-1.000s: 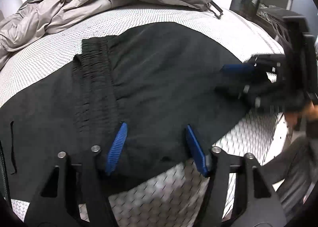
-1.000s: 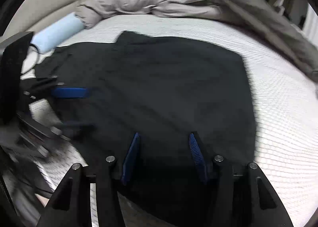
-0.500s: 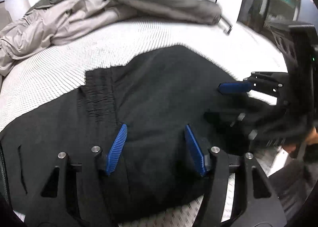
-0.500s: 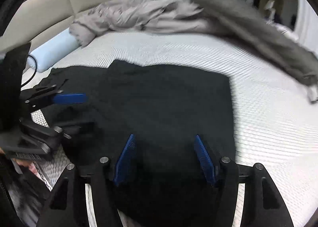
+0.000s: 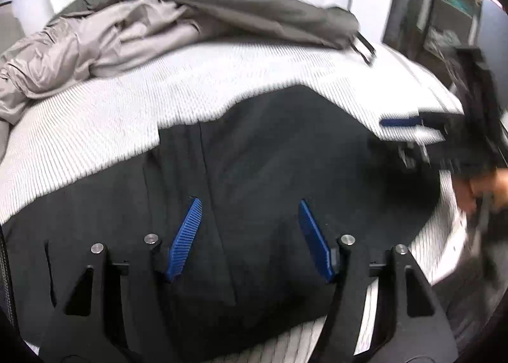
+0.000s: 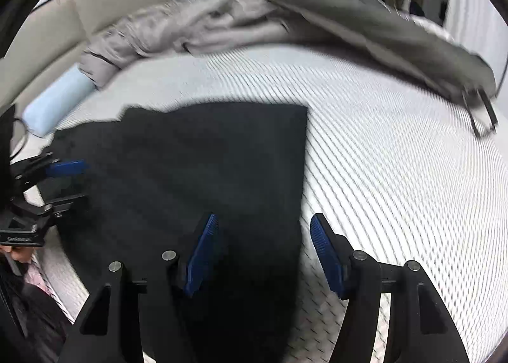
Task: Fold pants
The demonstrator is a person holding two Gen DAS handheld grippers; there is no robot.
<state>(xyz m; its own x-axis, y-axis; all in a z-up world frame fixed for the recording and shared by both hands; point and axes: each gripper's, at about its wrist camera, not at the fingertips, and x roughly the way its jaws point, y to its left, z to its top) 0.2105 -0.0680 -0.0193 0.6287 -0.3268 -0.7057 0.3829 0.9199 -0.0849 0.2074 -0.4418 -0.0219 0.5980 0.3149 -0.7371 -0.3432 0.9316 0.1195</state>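
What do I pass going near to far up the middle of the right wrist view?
Right gripper → black pants → bare white mattress → beige clothes piled at the far edge.

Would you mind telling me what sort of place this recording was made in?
Most likely a bedroom: the black pants lie on a white mattress, a padded headboard stands behind it, and a light blue pillow rests beside it.

The black pants [image 5: 273, 153] lie folded flat on the white ribbed bed cover, a dark block with a straight right edge and squared far corner. A vertical seam runs down the cloth, and one slit pocket shows near the left edge.
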